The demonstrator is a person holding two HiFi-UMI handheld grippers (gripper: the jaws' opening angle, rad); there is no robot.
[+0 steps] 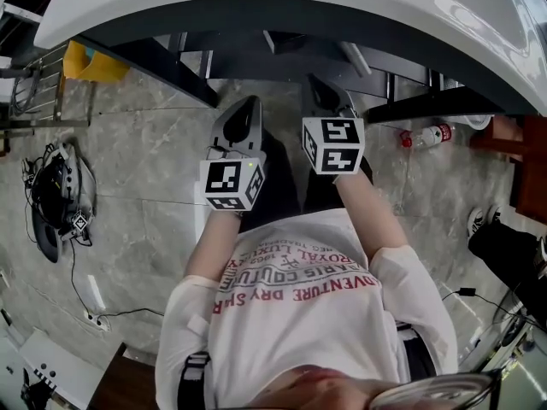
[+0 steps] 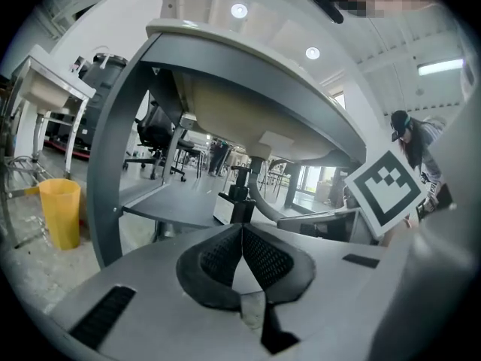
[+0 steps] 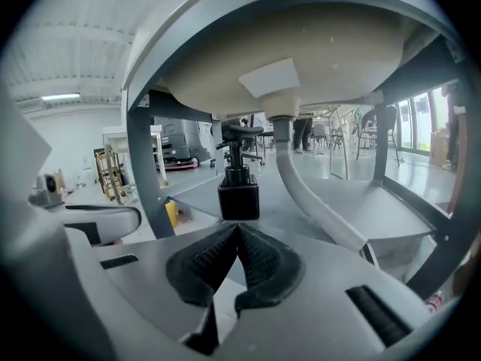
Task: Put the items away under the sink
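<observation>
So both hand-held grippers are clenched with nothing in them. The left hand-held gripper point(image 2: 242, 230) has its two black pads pressed together at the tips, and so does the right hand-held gripper point(image 3: 237, 230). From the head camera, the person in a white printed t-shirt point(image 1: 299, 314) is holding them side by side, close together, both pointing in under the white sink point(image 1: 256, 2).

The black pump bottle point(image 3: 239, 188) is standing upright on the grey shelf point(image 3: 376, 205) under the basin. In the right gripper view it sits straight ahead, just past the closed tips and not between them. I can't tell how much gap there is. The pale drain hose point(image 3: 304, 190) comes down from the bottom of the basin just to the right of the bottle.

Other stuff around: there's a yellow bin point(image 2: 62, 213) on the floor off to the left of the sink frame. A small bottle with a red and white label point(image 1: 425, 135) is lying on the floor to the right, and there's a tangle of cables point(image 1: 60, 199) on the tiles at the left.
</observation>
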